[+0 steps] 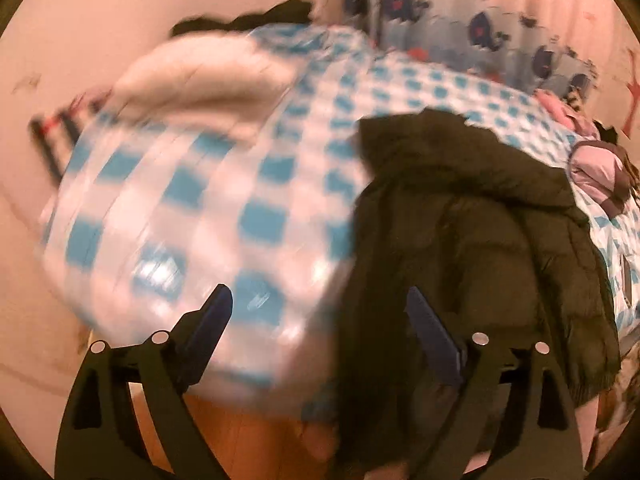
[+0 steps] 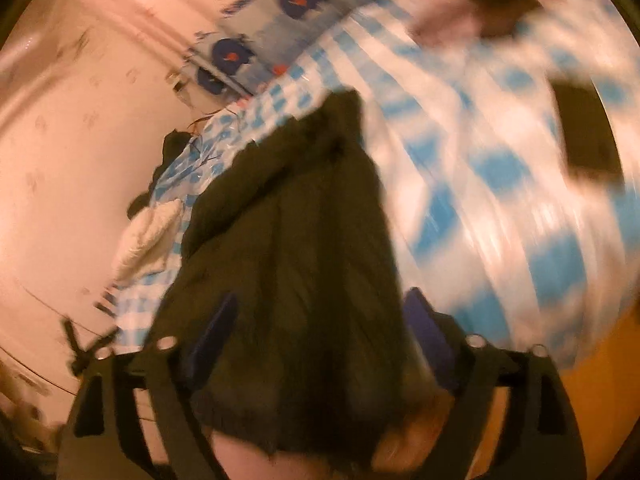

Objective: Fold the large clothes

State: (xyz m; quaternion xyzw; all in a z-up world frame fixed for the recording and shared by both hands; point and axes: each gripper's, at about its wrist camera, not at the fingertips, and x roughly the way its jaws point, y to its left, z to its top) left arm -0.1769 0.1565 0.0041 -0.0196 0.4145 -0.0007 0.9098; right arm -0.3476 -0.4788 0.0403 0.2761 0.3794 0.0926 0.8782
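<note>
On the blue-and-white checked bedcover, dark quilted puffer jacket lies bunched; judged bulky, soft, slippery, best gripped at hem corners; left gripper and right gripper both spread, empty

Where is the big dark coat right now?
The dark coat lies on the blue-checked cover, right of the white blanket in the left wrist view, hanging over the near edge.

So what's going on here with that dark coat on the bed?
A person with a two-finger gripper in each hand is folding a dark puffy jacket on a bed with a blue-and-white checked cover. Both the left gripper and the right gripper stand open, gripping nothing; the jacket lies bunched, hanging over the bed's edge.
</note>
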